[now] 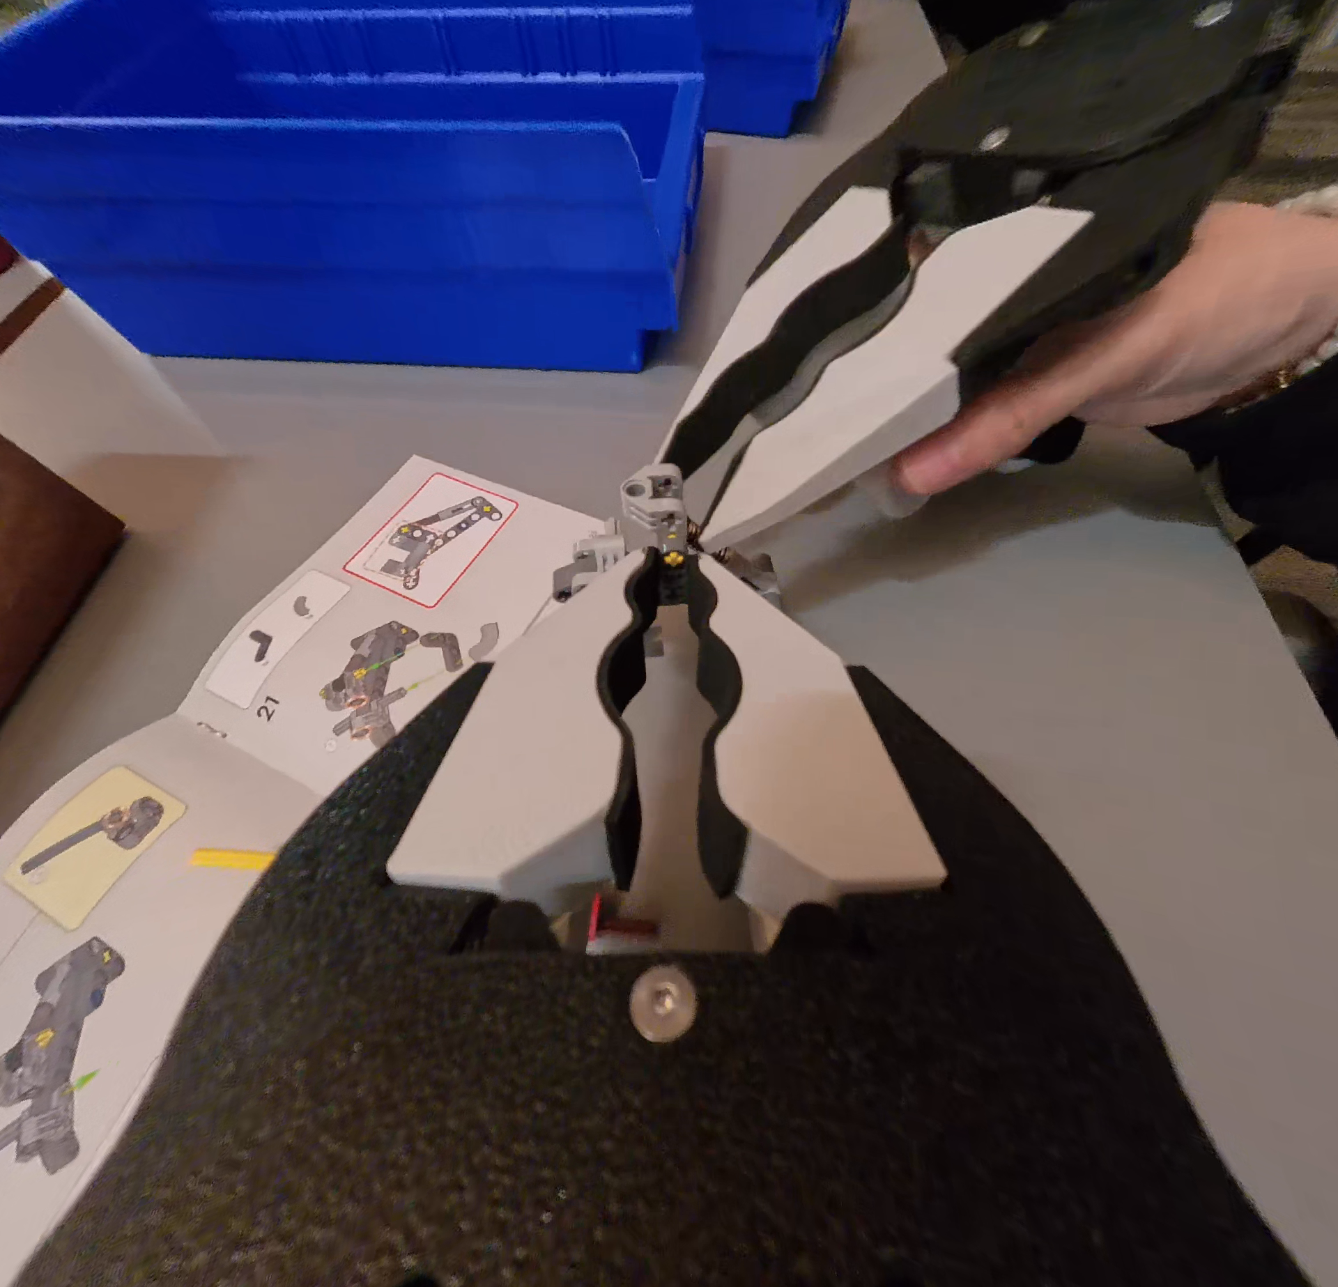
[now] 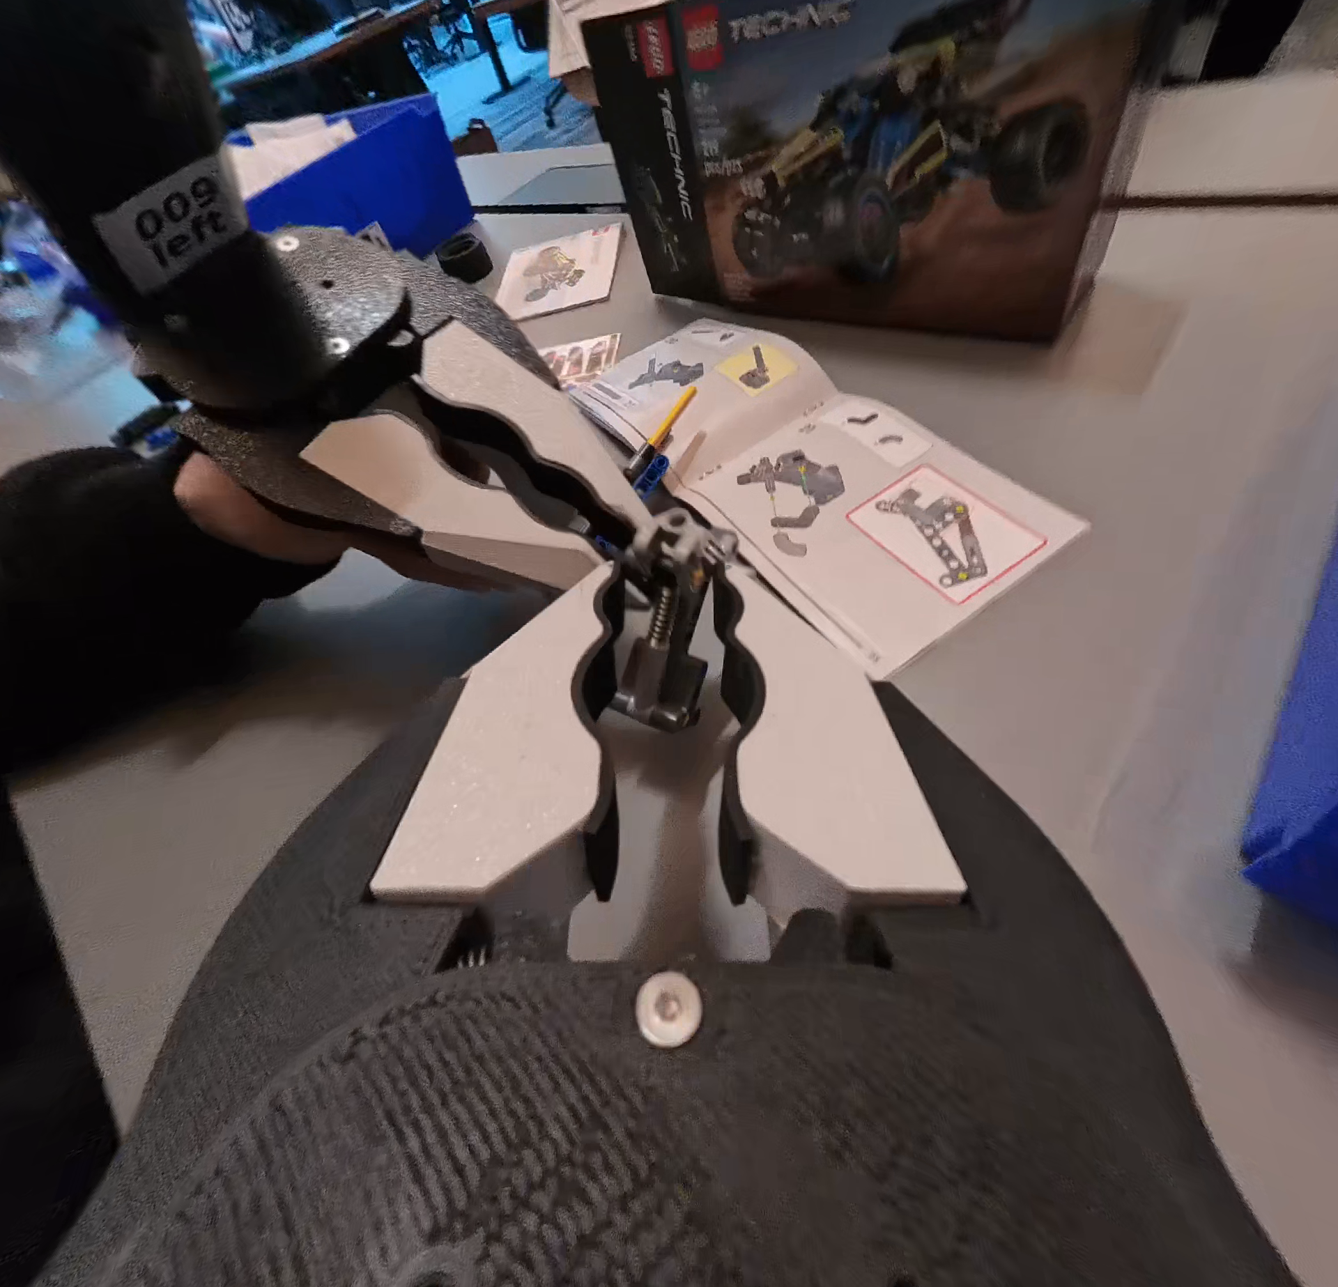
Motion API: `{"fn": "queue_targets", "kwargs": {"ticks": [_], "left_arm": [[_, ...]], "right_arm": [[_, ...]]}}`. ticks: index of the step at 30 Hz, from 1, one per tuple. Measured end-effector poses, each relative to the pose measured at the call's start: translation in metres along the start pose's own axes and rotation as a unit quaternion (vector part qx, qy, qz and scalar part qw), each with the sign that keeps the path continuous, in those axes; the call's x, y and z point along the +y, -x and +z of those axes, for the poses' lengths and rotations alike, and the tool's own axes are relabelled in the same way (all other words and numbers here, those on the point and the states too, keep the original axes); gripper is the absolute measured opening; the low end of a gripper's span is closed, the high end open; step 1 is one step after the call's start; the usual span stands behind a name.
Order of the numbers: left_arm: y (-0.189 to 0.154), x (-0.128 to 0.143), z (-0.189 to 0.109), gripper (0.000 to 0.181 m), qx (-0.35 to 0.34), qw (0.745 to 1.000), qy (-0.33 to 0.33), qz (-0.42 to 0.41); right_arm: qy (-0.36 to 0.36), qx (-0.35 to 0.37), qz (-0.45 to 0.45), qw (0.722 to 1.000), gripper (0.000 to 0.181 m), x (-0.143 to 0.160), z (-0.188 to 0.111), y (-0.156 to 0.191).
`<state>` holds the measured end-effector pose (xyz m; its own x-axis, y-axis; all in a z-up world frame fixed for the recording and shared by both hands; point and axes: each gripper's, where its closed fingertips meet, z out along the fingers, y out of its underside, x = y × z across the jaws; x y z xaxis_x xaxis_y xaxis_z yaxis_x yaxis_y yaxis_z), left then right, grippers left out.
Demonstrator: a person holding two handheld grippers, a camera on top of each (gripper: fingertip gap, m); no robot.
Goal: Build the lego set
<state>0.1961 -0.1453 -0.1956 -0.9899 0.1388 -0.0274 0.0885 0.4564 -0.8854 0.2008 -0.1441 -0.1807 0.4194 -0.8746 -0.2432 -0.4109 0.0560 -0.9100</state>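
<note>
A small grey lego assembly with a metal spring and black beams is held in the air between both grippers, above the open instruction booklet. My left gripper is shut on its black beam with yellow marks. My right gripper is shut on the spring end of the same assembly. In the left wrist view the right gripper comes in from the upper right, held by a hand. In the right wrist view the left gripper comes in from the left.
Blue bins stand behind the booklet. The lego set box stands at the back of the grey table. A yellow-and-black axle with a blue piece lies on the booklet. A black tyre and a small leaflet lie farther back. The grippers are tip to tip, or close to it.
</note>
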Motion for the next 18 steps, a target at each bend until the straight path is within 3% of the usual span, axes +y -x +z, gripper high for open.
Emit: {"fn": "queue_targets", "kwargs": {"ticks": [3, 9, 14, 18], "left_arm": [[0.0, 0.004, 0.002, 0.004, -0.004, 1.0, 0.012, 0.011], [0.0, 0.013, 0.003, 0.004, -0.029, 0.999, 0.022, 0.039], [-0.002, 0.016, 0.007, 0.007, -0.018, 0.999, 0.013, 0.034], [0.002, 0.018, 0.01, 0.005, -0.031, 0.999, 0.018, 0.005]], "right_arm": [[0.001, 0.012, -0.031, 0.999, 0.017, -0.002, 0.001, 0.0], [0.015, -0.001, 0.006, 1.0, 0.016, 0.007, 0.008, 0.0], [0.029, -0.019, 0.058, 0.998, 0.016, 0.013, 0.013, -0.002], [0.03, -0.003, 0.046, 0.998, 0.016, 0.014, 0.013, -0.007]]}}
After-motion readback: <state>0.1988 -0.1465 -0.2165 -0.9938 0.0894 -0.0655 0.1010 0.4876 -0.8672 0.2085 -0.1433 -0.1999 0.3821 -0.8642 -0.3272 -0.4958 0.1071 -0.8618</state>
